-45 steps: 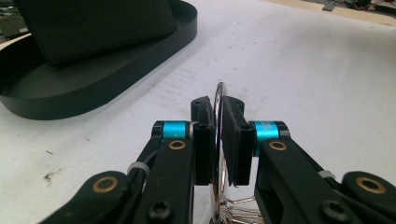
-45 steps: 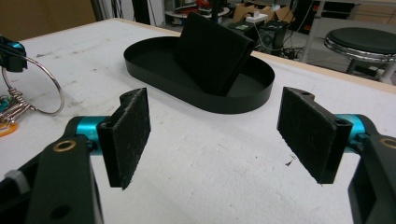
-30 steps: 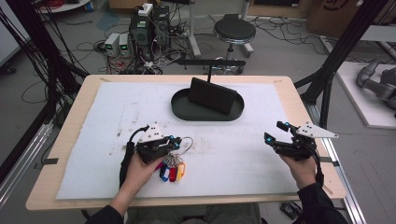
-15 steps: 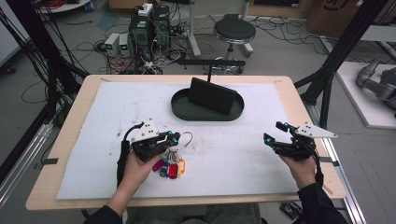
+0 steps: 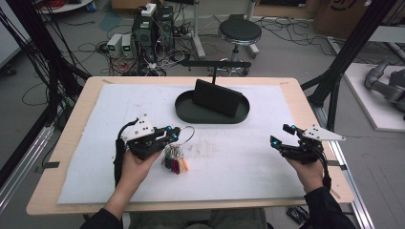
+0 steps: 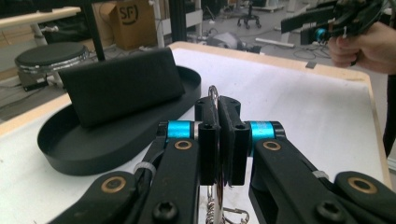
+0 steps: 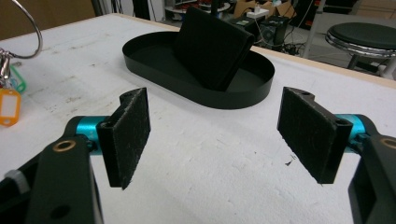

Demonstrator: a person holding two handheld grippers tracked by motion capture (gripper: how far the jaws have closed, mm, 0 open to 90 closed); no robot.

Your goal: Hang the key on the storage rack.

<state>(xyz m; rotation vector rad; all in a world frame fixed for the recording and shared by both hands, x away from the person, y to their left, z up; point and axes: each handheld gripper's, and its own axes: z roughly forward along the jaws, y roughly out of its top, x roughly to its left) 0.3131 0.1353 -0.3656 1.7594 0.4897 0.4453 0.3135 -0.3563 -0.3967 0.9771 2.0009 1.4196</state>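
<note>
Two grippers in our frame, left gripper clamped on the key ring, ring poking past the jaw tips, tagged keys dangling just below, probably clear of the white mat, right gripper jaws wide, holding nothing, well apart from the black tray.

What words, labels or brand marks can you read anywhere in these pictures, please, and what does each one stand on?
"SF": black letters inside a curved mark on the cardboard box on the floor beyond the table, in the left gripper view.
Coloured key tags on the key ring: any writing is too small to read.
Orange key tag: its white insert looks blank or too blurred to read.
Cardboard box at the high view's top right: print cut off, unreadable.
</note>
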